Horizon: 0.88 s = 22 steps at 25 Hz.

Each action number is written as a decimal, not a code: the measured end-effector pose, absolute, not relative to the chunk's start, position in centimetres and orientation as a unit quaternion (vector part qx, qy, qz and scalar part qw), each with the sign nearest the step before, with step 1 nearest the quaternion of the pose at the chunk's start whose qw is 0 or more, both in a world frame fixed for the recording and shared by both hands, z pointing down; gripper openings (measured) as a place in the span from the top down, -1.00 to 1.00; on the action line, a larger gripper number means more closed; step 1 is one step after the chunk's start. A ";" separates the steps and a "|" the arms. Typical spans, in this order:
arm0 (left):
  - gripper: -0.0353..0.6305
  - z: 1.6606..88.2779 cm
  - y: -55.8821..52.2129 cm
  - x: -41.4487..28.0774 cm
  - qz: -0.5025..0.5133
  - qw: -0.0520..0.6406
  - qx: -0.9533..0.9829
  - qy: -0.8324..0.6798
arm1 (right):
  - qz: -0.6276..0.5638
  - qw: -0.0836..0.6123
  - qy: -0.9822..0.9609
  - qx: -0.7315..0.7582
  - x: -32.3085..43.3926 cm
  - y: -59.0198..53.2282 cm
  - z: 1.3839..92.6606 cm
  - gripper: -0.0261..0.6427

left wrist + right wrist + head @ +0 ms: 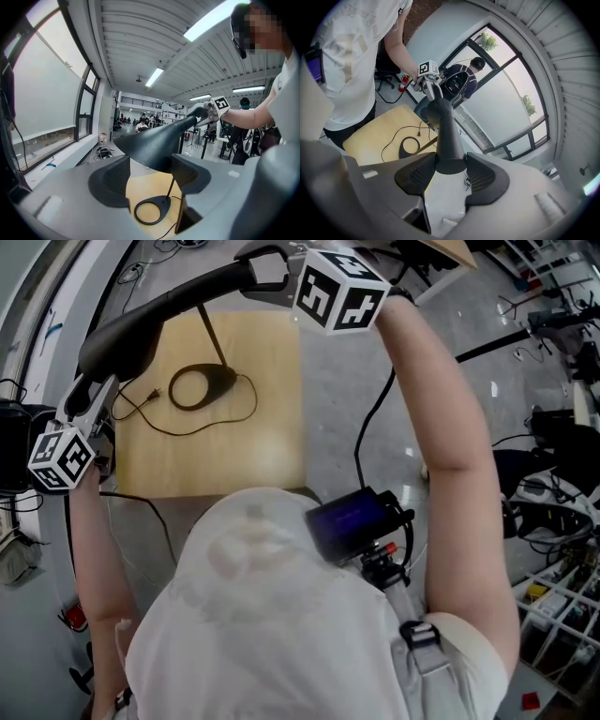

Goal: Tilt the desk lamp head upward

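A black desk lamp stands on a light wooden table (267, 437), with its ring base (199, 387) and thin stem (212, 334) below the long cone-shaped lamp head (159, 310). At the left, my left gripper (94, 395) is shut on the wide shade end. In the left gripper view the lamp head (159, 140) lies between both pads of that gripper (150, 173), above the base (152, 209). At the top, my right gripper (269, 268) is shut on the narrow tail end. In the right gripper view the lamp head (443, 129) runs away from that gripper (451, 169) toward the left gripper (427, 75).
The lamp's cord and plug (150, 399) lie loose on the table beside the base. A black device (354, 519) hangs at my chest. Stands and cables (511, 338) and a rack (562, 596) crowd the floor at the right. A person with a backpack (461, 79) stands by the window.
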<state>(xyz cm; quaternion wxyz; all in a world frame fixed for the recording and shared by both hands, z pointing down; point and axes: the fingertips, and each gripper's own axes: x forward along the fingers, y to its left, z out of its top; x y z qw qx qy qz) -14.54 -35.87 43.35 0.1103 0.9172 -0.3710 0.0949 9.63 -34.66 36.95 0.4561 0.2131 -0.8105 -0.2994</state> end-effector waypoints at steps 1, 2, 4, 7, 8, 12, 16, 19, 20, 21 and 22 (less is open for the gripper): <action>0.07 43.1 -35.9 -14.6 0.093 0.108 0.917 -0.371 | -0.299 0.455 -0.811 0.214 9.6 -34.7 37.0 0.26; 0.08 42.8 -35.9 -14.7 0.091 0.106 0.918 -0.372 | -0.298 0.453 -0.812 0.215 9.6 -34.7 37.1 0.26; 0.09 42.3 -35.9 -14.7 0.087 0.103 0.919 -0.371 | -0.297 0.451 -0.813 0.217 9.7 -34.7 37.2 0.26; 0.11 41.7 -36.0 -14.7 0.081 0.099 0.920 -0.371 | -0.293 0.448 -0.816 0.219 9.9 -34.6 37.6 0.26; 0.11 41.5 -36.0 -14.7 0.080 0.097 0.920 -0.372 | -0.291 0.447 -0.817 0.219 9.9 -34.6 37.7 0.26; 0.12 40.6 -36.1 -14.9 0.079 0.084 0.920 -0.374 | -0.287 0.444 -0.819 0.222 9.9 -34.7 37.9 0.26; 0.12 39.5 -36.2 -15.2 0.082 0.070 0.919 -0.379 | -0.284 0.438 -0.823 0.224 9.8 -34.8 38.0 0.26; 0.13 39.1 -35.9 -15.2 0.082 0.065 0.919 -0.380 | -0.278 0.436 -0.827 0.221 9.9 -34.4 38.6 0.27; 0.13 38.9 -35.9 -15.2 0.082 0.062 0.919 -0.381 | -0.277 0.436 -0.827 0.220 9.9 -34.3 38.8 0.27; 0.14 38.5 -35.9 -15.2 0.081 0.058 0.919 -0.381 | -0.275 0.437 -0.828 0.220 9.9 -34.3 38.9 0.27; 0.14 38.1 -35.9 -15.2 0.081 0.054 0.919 -0.381 | -0.274 0.438 -0.828 0.220 9.9 -34.3 39.0 0.27</action>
